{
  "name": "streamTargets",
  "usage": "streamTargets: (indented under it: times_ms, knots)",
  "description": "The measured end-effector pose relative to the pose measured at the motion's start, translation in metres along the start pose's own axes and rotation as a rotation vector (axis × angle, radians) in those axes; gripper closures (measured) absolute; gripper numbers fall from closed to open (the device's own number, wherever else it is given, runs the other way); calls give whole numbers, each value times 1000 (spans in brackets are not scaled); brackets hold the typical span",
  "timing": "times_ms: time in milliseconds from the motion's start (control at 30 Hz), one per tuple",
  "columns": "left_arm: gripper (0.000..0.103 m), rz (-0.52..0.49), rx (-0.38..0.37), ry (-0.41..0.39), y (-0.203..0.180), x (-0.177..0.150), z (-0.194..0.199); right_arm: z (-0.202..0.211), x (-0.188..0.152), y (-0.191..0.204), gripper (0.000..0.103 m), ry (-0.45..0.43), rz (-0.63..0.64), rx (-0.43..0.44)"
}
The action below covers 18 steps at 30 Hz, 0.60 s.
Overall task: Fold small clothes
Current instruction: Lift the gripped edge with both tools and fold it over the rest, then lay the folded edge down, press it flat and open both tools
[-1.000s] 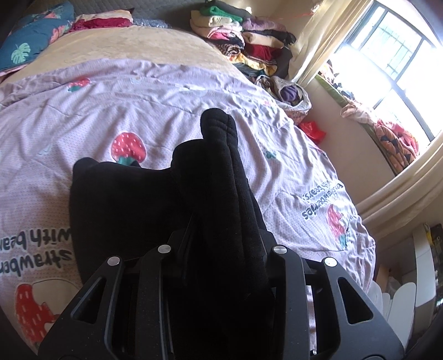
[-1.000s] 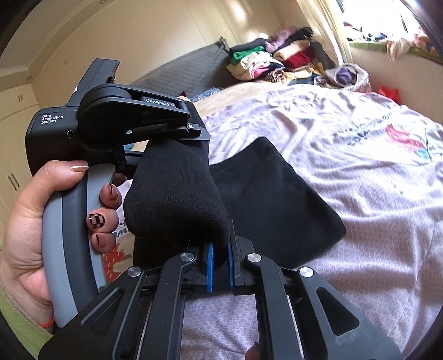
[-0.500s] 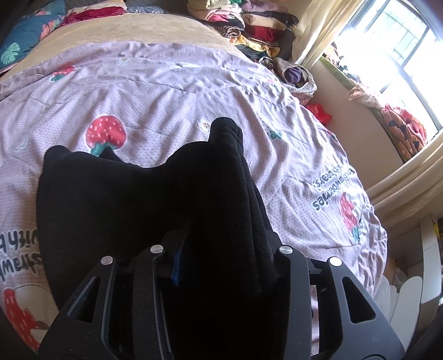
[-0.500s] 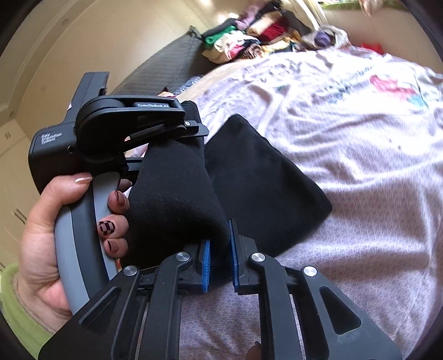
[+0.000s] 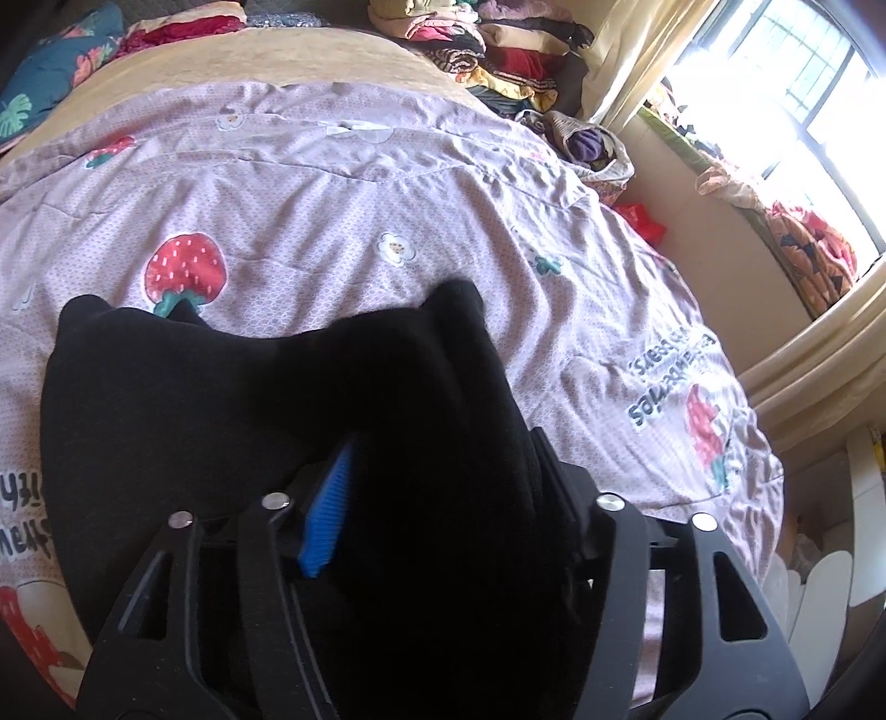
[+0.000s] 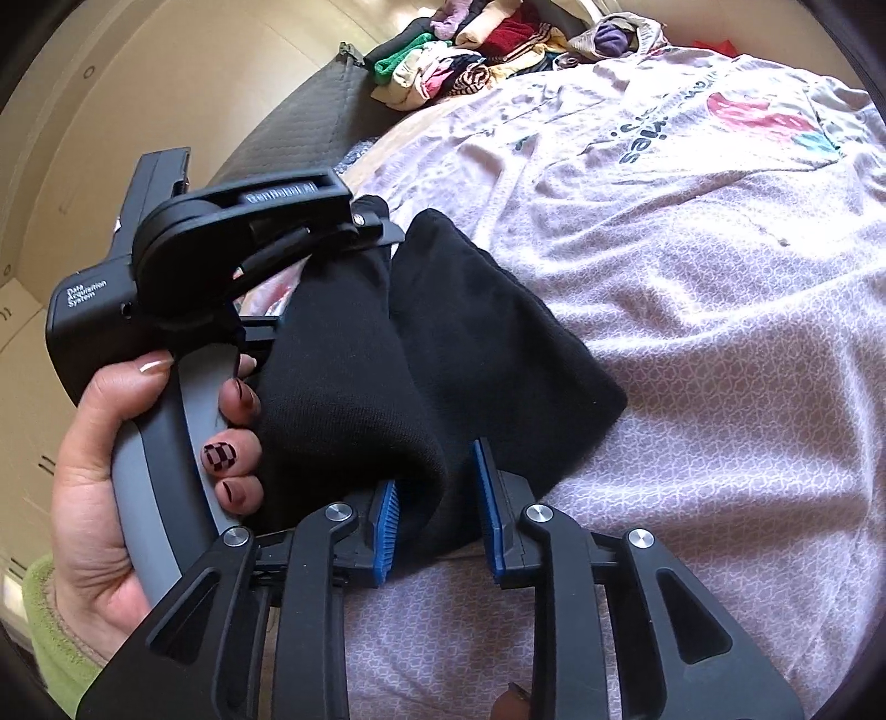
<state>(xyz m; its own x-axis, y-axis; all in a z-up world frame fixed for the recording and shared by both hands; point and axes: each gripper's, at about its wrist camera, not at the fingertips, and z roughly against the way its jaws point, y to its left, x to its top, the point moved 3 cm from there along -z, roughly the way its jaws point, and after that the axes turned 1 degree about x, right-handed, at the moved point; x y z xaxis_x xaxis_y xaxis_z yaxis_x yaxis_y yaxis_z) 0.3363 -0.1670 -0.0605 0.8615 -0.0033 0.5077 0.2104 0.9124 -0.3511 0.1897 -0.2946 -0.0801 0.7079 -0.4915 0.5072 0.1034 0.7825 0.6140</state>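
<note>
Black garment (image 6: pixel 498 343) lies on the strawberry bedsheet (image 6: pixel 720 387), half folded: one flap is raised over the rest, draped between both tongs.

Right gripper (image 6: pixel 437 520): jaws spread, blue pads (image 6: pixel 490 498) stand apart with the fold edge loose between them and a gap on the 3 o'clock side. Released, not pinching. Left gripper (image 6: pixel 310 238), seen at 10 o'clock in the right wrist view, is held by the left hand (image 6: pixel 111 471) with cloth running up into it. In the left wrist view the cloth fills the space between the fingers (image 5: pixel 324 515); one blue pad shows with cloth beside it and the other is hidden. Cannot tell if it is clamped or slack.

Risks, as judgement:
- Right side let go while the left side is raised, so the flap may sag or land skewed and the edges won't line up.
- Thick knit may spring back open if not pressed flat.
- Cloth could snag on the ribbed pads when pulling away and drag the fold.
- Sheet is wrinkled, so it may bunch under the fold.

Containers: none in view. Clothes pile (image 5: pixel 498 50) sits loose at the 12 o'clock end of the bed, not in a basket.
</note>
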Motion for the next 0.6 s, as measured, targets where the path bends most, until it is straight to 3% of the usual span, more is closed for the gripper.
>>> streamTargets:
  times_ms: [167,300,467,600]
  knots:
    - [41,15,-29,-13,-2,3,5,4,0,-5,80,5,-33,6]
    - [30,21,-77,-67,-1,6,27,8,1,-6,73,6,-41,17]
    - [24,52,-57,-174,34,1,74,29,9,-7,49,-32,-25,17]
    - [20,86,20,-213,72,-18,93,47,23,-8,36,-101,13,-13]
